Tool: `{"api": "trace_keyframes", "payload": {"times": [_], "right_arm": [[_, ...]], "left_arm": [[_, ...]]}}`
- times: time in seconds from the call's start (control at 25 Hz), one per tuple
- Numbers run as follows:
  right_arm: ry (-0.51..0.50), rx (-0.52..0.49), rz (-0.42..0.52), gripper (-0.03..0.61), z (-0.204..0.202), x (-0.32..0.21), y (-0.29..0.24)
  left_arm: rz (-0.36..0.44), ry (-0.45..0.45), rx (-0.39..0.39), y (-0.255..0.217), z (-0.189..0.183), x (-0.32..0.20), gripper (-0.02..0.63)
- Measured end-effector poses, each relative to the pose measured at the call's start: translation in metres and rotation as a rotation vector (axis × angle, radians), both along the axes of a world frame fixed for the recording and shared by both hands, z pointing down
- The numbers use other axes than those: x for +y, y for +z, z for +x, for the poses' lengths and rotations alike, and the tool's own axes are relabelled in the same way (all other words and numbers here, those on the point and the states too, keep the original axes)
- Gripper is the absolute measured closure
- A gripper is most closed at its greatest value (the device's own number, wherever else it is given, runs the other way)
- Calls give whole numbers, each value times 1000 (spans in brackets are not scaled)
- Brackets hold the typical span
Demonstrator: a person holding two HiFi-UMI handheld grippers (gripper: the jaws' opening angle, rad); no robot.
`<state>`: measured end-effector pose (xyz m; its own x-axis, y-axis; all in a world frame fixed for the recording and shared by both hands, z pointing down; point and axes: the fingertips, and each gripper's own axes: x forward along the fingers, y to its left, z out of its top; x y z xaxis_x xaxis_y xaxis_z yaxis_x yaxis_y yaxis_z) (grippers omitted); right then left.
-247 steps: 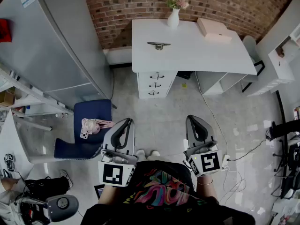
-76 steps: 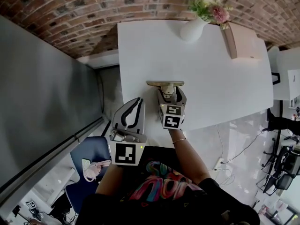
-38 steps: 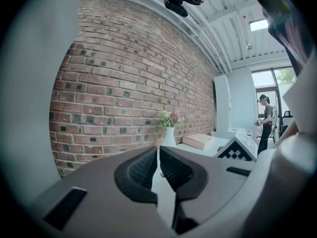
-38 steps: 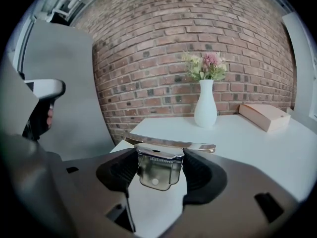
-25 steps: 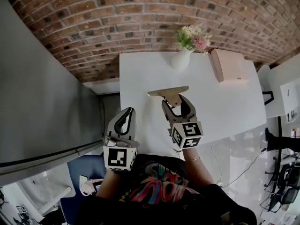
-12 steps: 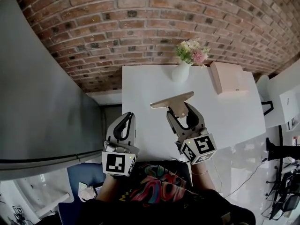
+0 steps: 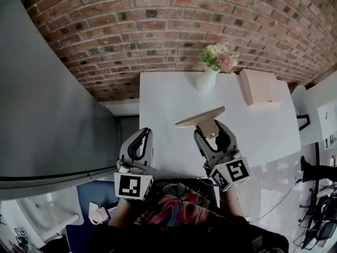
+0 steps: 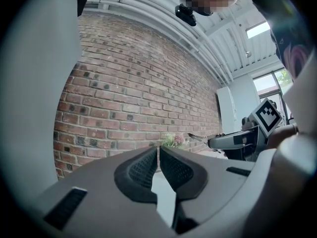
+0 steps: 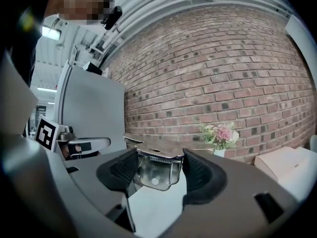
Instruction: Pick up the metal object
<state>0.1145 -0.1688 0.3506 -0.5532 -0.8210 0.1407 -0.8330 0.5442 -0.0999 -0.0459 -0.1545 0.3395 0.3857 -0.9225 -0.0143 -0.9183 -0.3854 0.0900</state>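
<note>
The metal object (image 7: 202, 119) is a shiny clip-like bracket with a flat top plate. It hangs above the white table (image 7: 168, 99), held between the pads of my right gripper (image 7: 210, 132). In the right gripper view the metal object (image 9: 157, 163) fills the gap between the two dark pads (image 9: 121, 171), which press on its sides. My left gripper (image 7: 138, 145) hovers at the table's near left edge. The left gripper view shows that gripper (image 8: 158, 166) shut, its pads touching and nothing between them.
A white vase of flowers (image 7: 208, 77) and a pale pink box (image 7: 261, 87) stand at the back of the table against the brick wall (image 7: 174, 30). A grey cabinet face (image 7: 47, 104) rises on the left. Flowers (image 9: 220, 134) and box (image 9: 287, 165) show beyond the jaws.
My right gripper has lifted the metal object off the table and drawn it nearer and to the right. The left gripper has stayed about where it was.
</note>
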Motion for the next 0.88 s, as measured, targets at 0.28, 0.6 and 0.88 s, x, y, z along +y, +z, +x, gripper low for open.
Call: {"api": "trace_keyframes", "payload": {"times": [0.28, 0.6, 0.88], "right_arm": [[-23, 4, -2, 279, 1, 5, 0], [-21, -28, -9, 278, 0, 6, 0], [-18, -55, -9, 279, 1, 7, -3]], "left_arm": [[-3, -13, 11, 0, -1, 0, 580], [-14, -15, -15, 4, -6, 1, 580], [-23, 8, -78, 12, -6, 3, 580]]}}
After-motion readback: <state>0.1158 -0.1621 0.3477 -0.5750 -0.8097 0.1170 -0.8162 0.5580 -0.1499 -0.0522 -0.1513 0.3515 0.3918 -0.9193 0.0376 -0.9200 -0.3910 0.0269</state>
